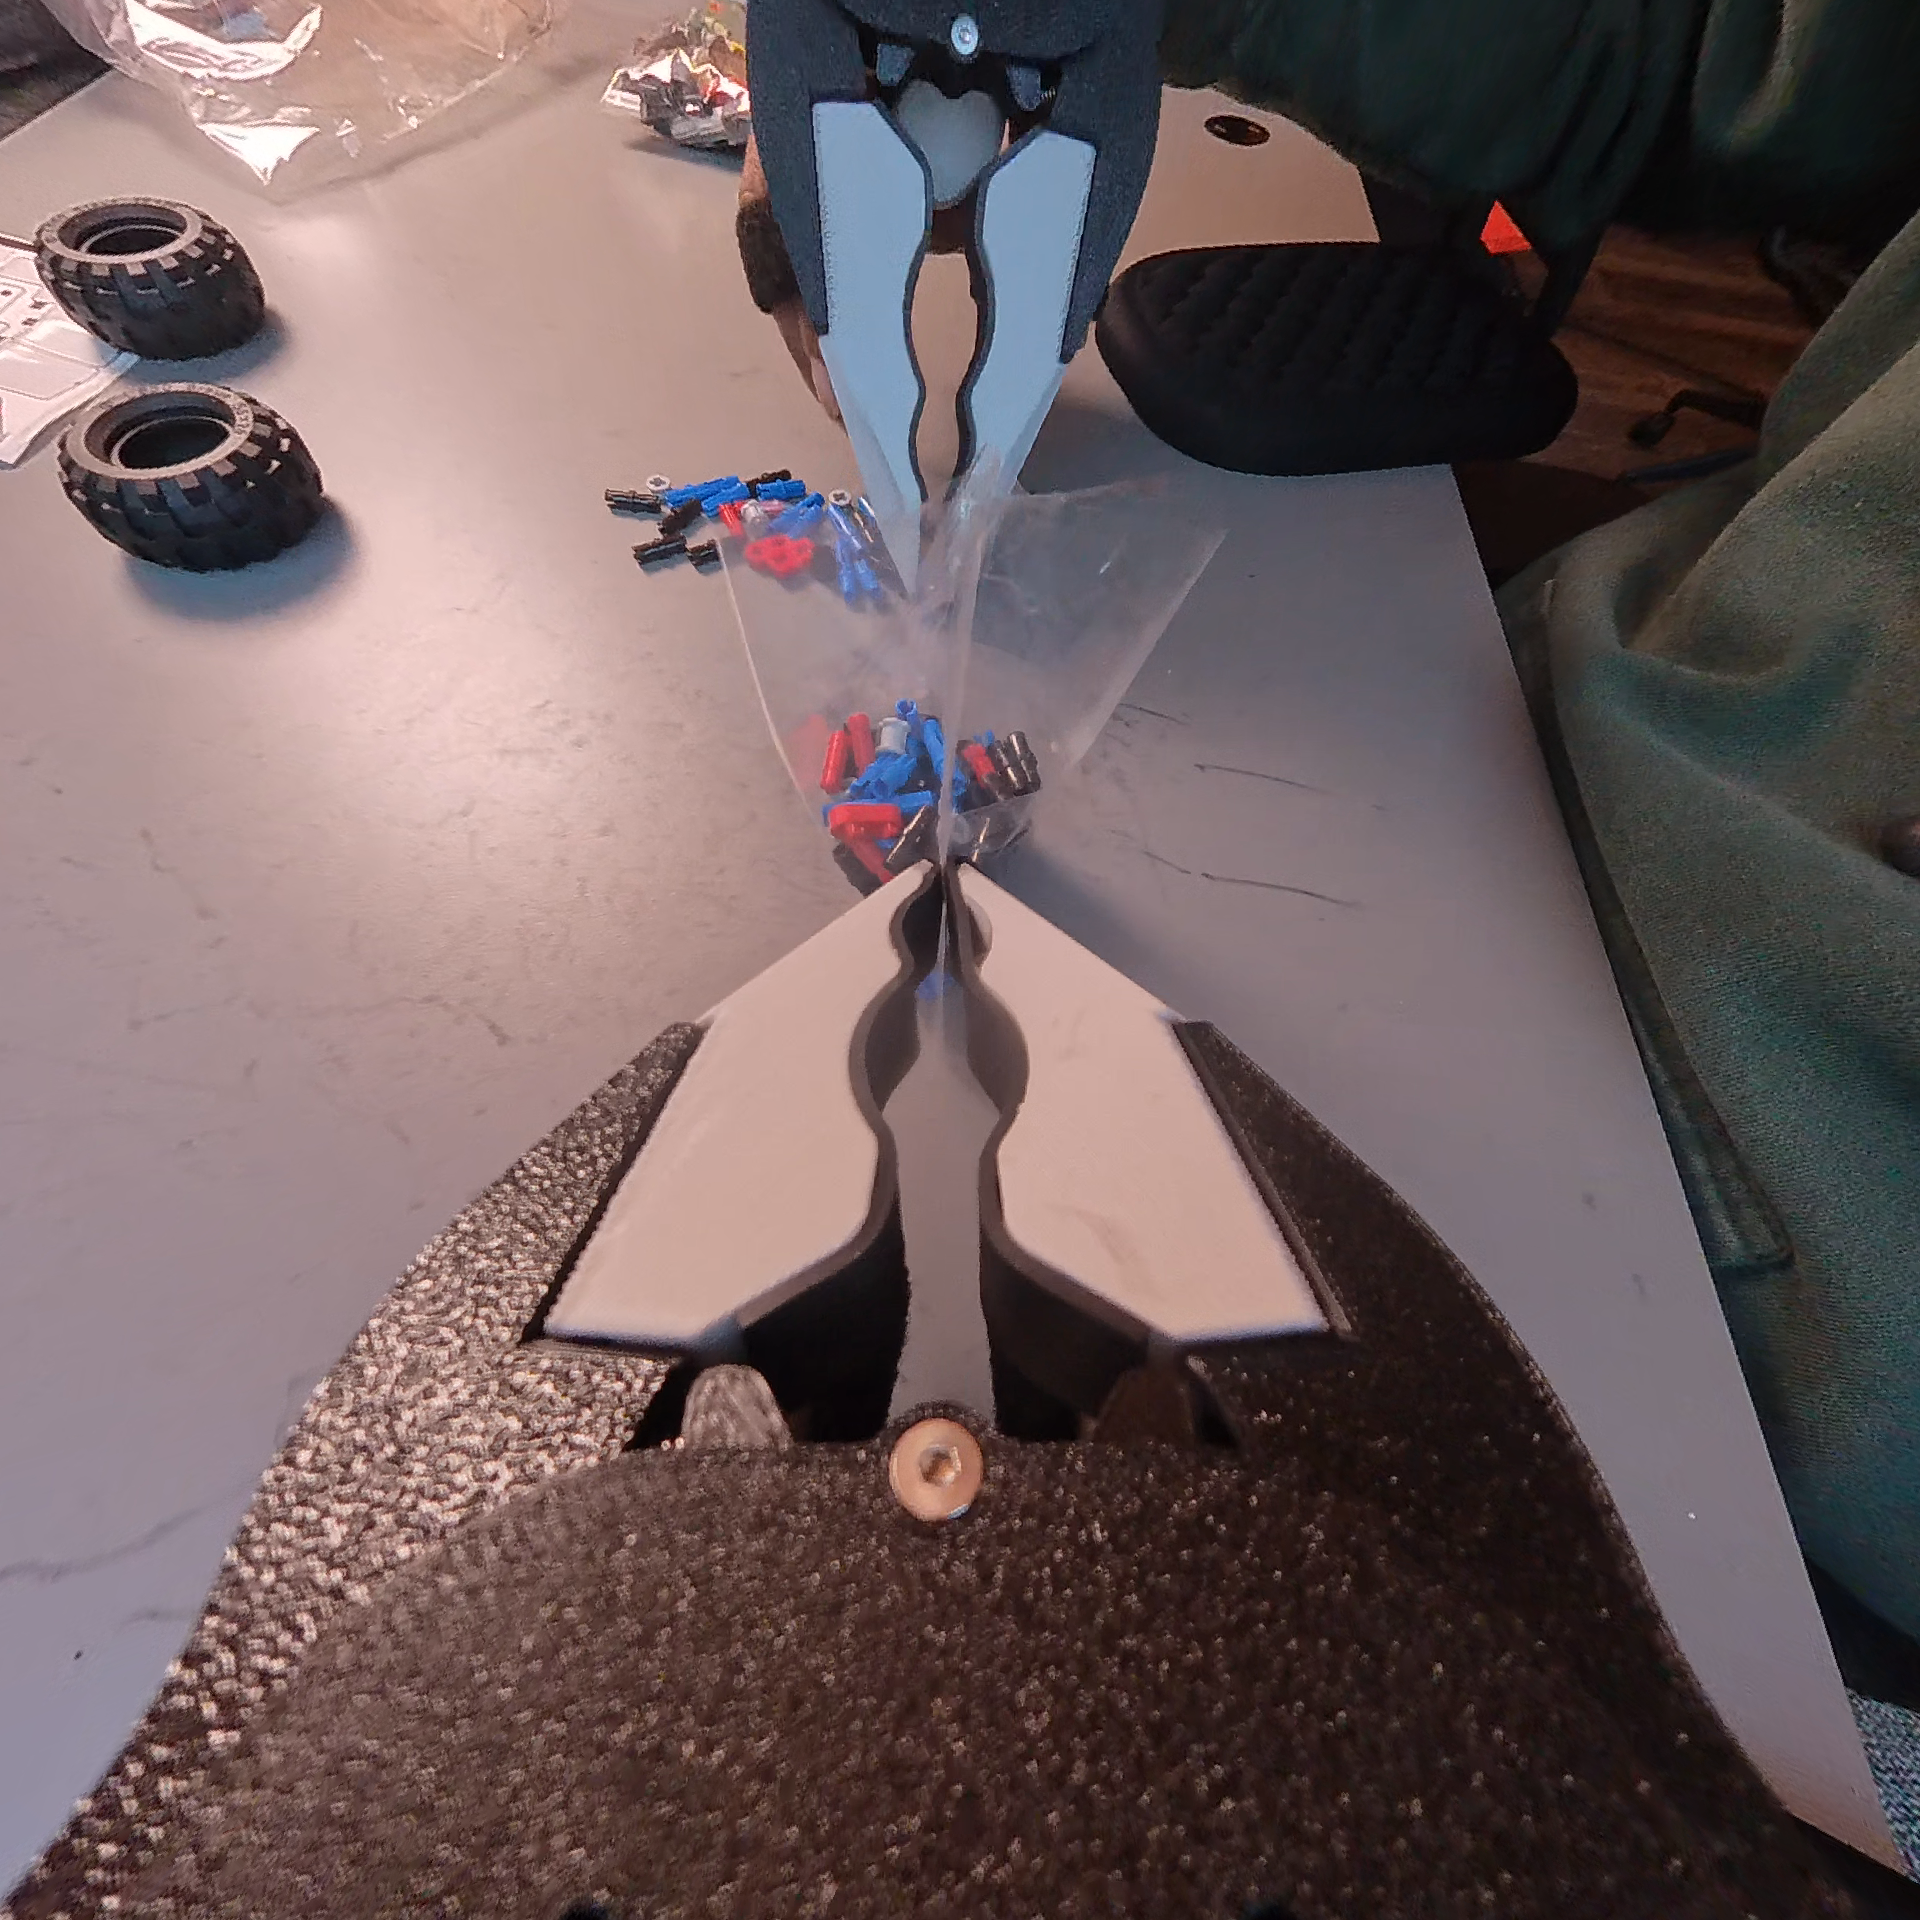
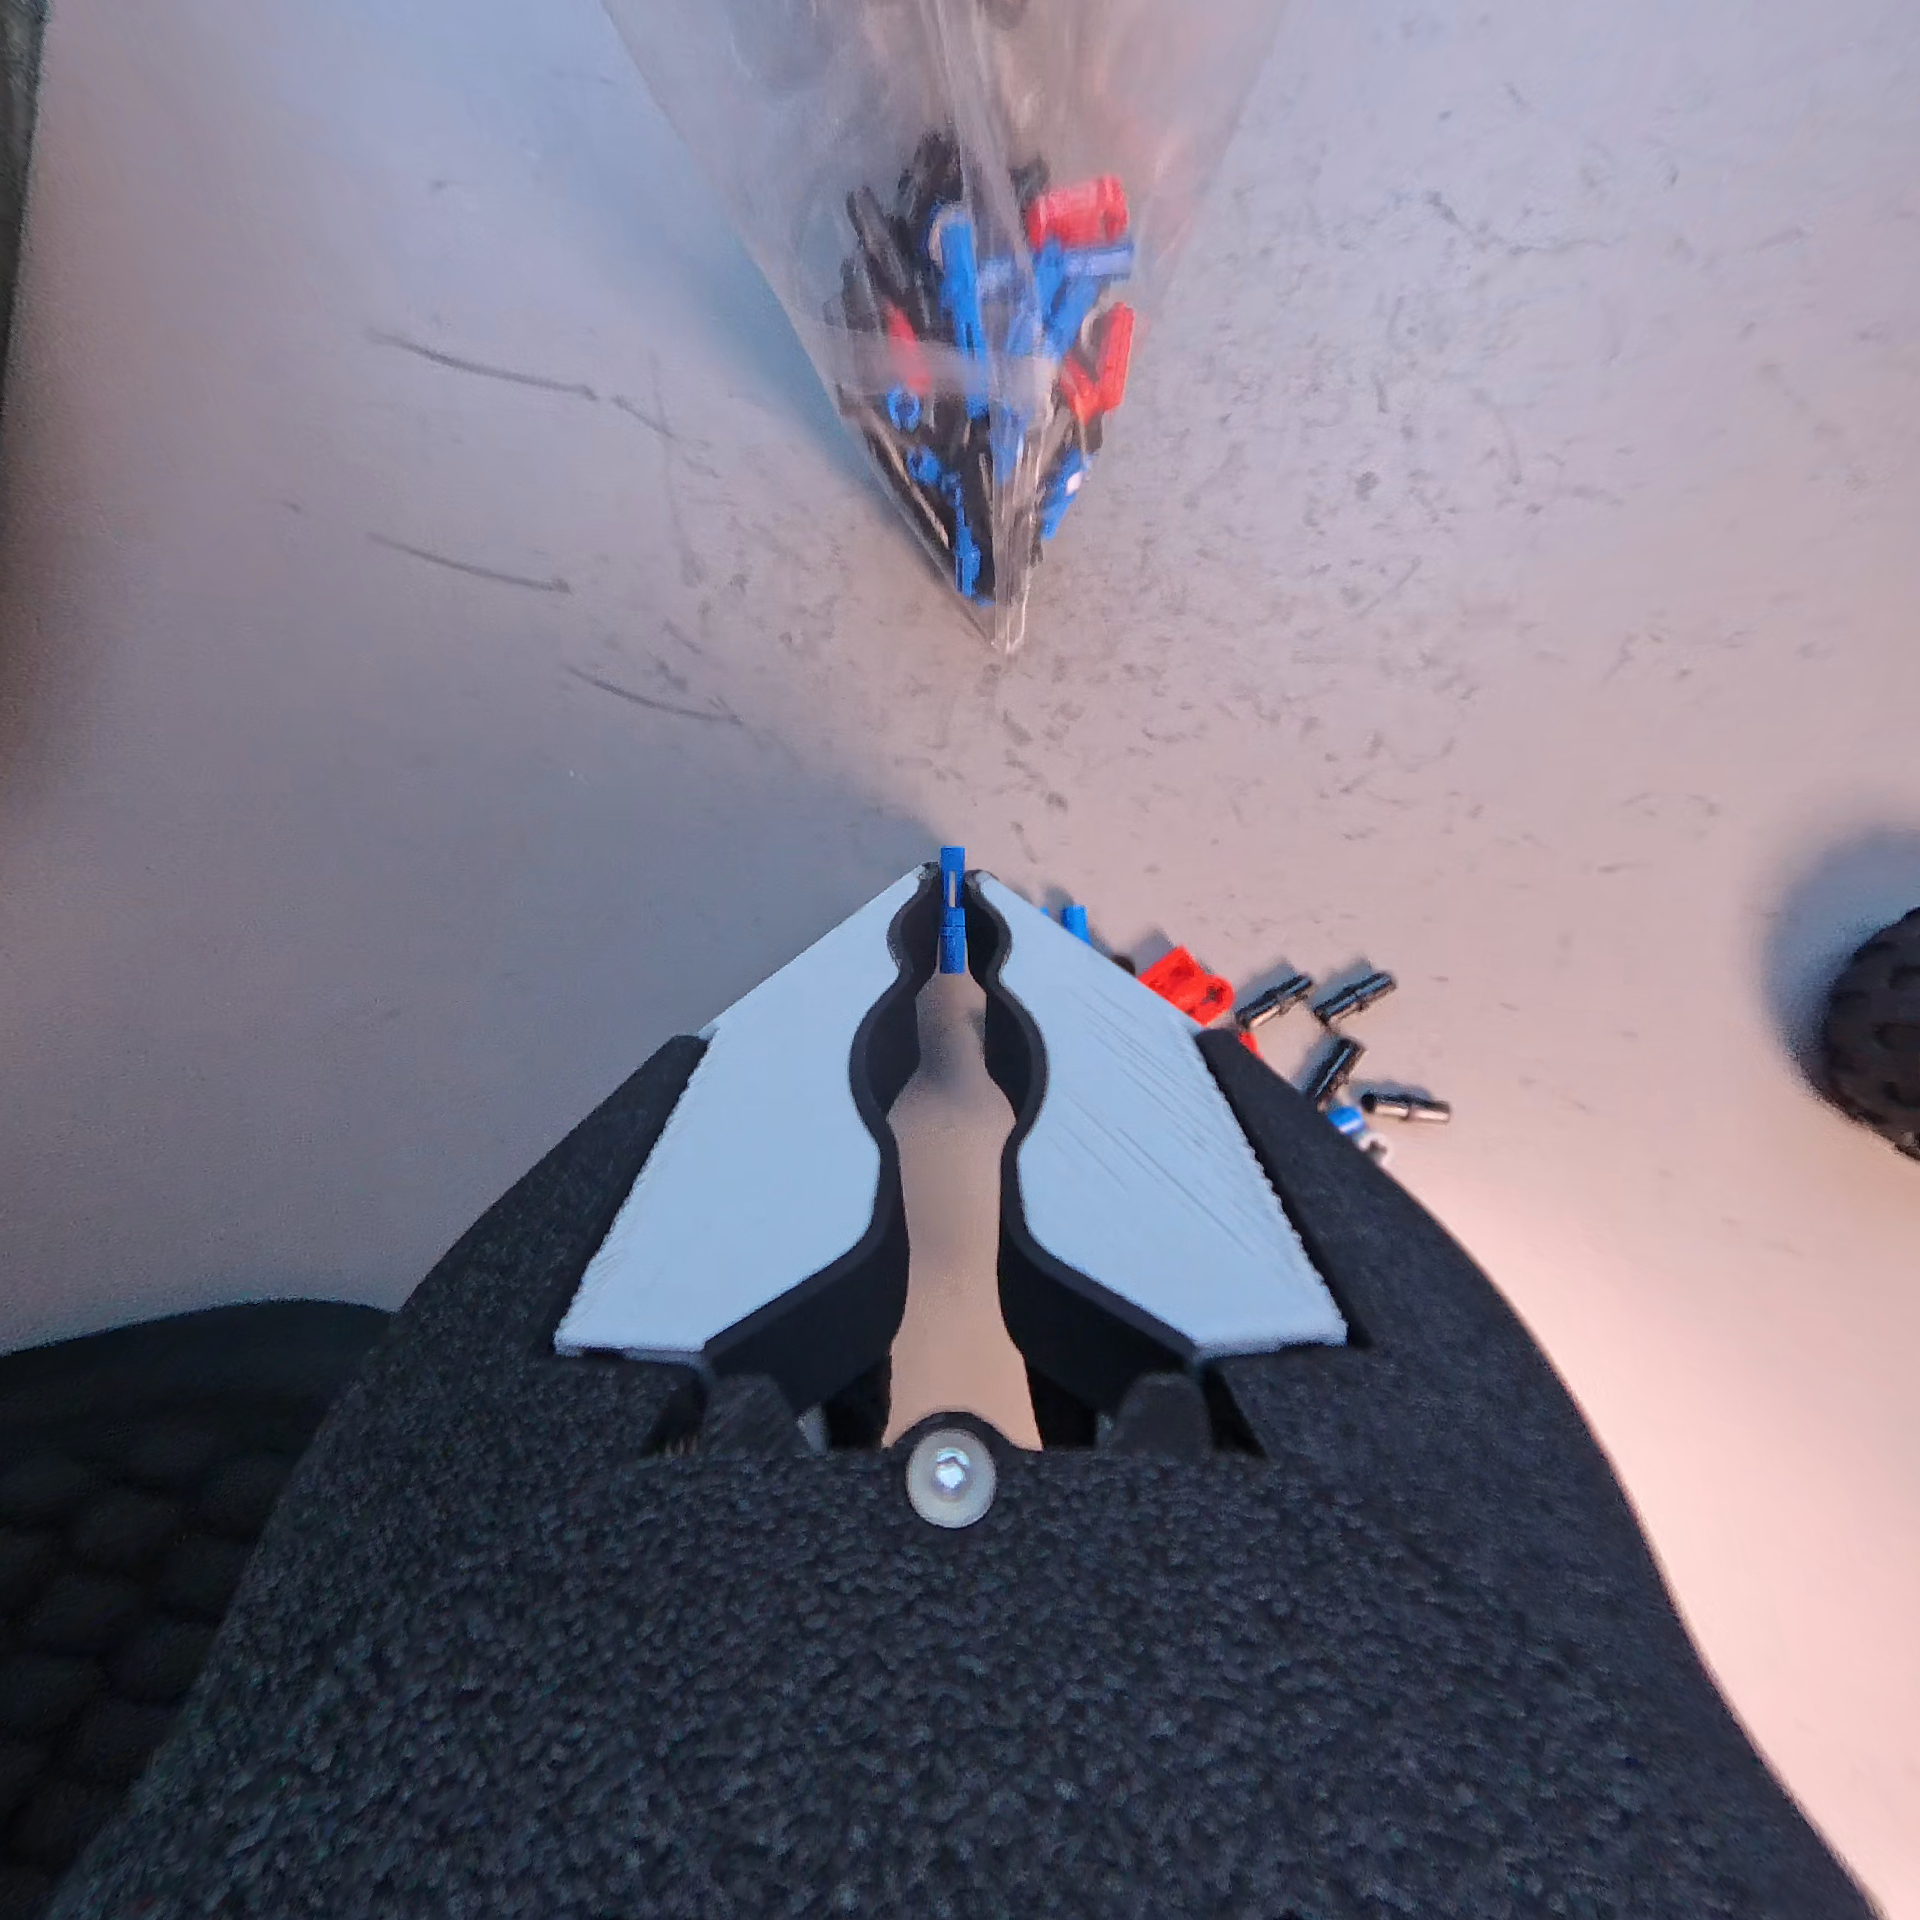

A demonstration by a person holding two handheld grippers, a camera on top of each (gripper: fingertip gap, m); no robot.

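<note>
My left gripper is shut on the edge of a clear plastic bag holding several small blue, red and black pins. The bag also shows in the right wrist view, with the pins bunched in its pointed corner. My right gripper is shut on a single blue pin that stands upright between its tips. In the left wrist view the right gripper points down at the bag's far edge. Loose pins lie on the grey table beside it and also show in the right wrist view.
Two black toy tyres sit at the table's left, by a paper sheet. Crumpled clear plastic and another small bag of parts lie at the back. A black chair pad and green cloth border the table's right edge.
</note>
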